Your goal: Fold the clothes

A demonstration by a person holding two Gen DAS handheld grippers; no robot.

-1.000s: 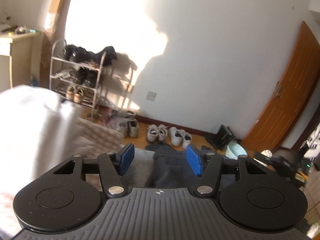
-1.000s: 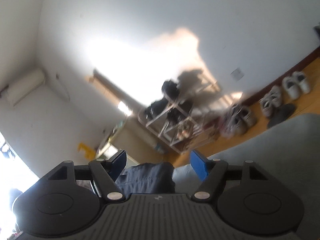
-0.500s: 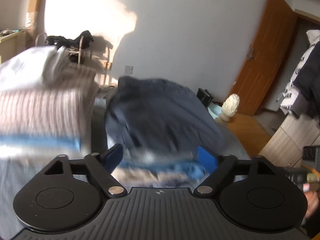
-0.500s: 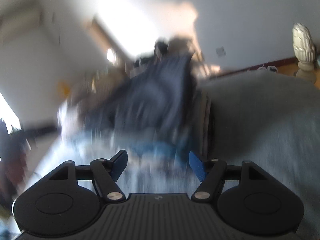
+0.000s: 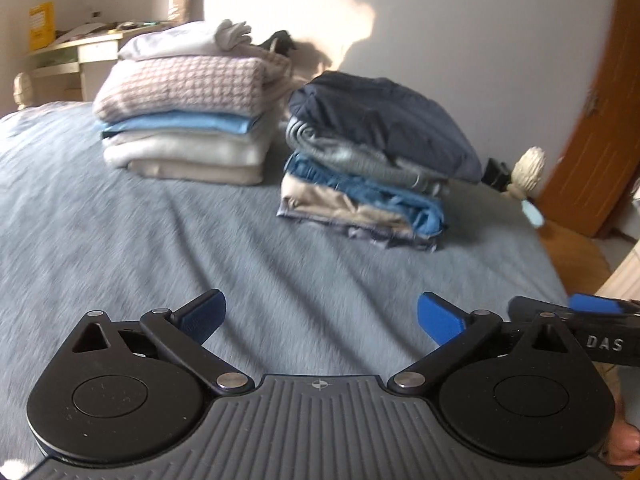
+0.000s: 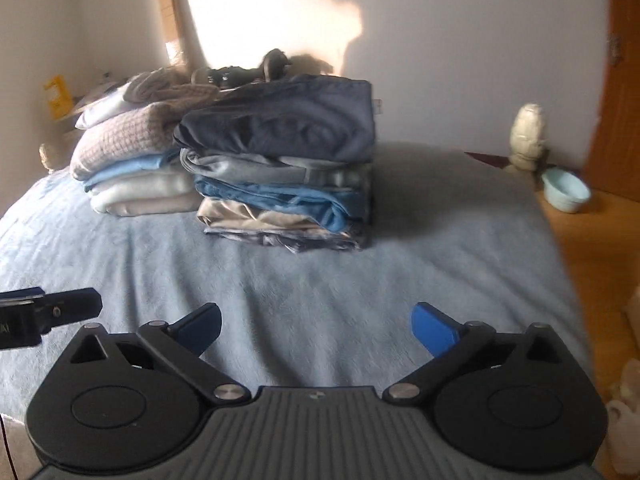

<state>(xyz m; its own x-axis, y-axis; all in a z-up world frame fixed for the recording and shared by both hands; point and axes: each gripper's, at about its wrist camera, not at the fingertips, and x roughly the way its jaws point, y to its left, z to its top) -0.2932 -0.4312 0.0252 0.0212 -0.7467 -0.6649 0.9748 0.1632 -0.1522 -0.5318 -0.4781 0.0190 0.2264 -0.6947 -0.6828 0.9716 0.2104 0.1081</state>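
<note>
Hovering over the blue-grey bed cover (image 5: 168, 240), the left gripper (image 5: 320, 316) and right gripper (image 6: 316, 324) had just spread their jaws wide, nothing between them; the dark navy garment (image 6: 288, 120) lay atop the nearer folded pile (image 6: 280, 200), beside a paler stack (image 5: 188, 112).

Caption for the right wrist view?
Open right gripper over a blue bed, facing two stacks of folded clothes.

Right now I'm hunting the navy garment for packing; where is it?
The navy garment lies on top of the right-hand pile on the blue-grey bed, beside the taller pile topped by the houndstooth knit.
</note>
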